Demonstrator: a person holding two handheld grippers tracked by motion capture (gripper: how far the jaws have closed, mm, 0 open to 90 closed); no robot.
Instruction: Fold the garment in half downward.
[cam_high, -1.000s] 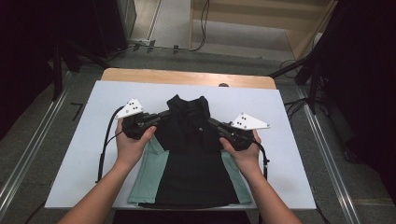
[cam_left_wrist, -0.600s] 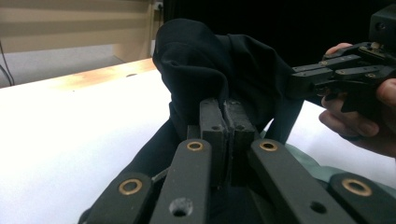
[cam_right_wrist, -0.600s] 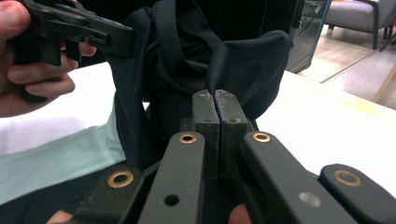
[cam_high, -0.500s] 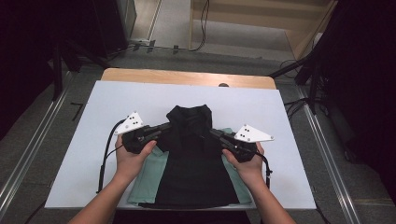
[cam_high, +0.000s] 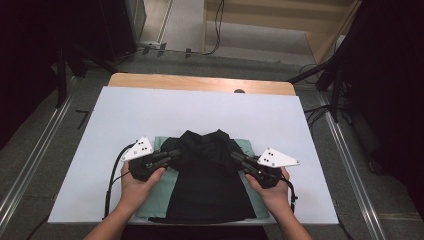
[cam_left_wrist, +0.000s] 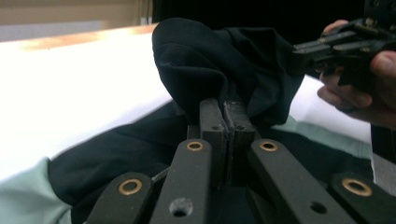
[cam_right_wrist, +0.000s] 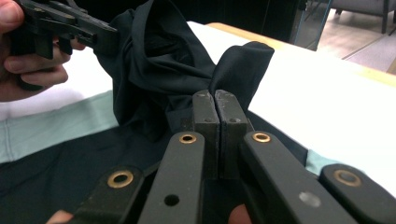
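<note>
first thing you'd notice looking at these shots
The black garment with pale green side panels lies at the near middle of the white table cover, its far end bunched up off the surface. The left gripper and right gripper each pinch that raised fabric from either side, jaws shut on it.

Even overhead light falls on the white table cover (cam_high: 200, 112), which is bright and casts only faint shadows; the room around it lies in deep darkness. In the left gripper view the cover (cam_left_wrist: 70, 88) glares to pure white. The black garment (cam_high: 207, 175) shows little fold detail. Near jaws appear soft.
</note>
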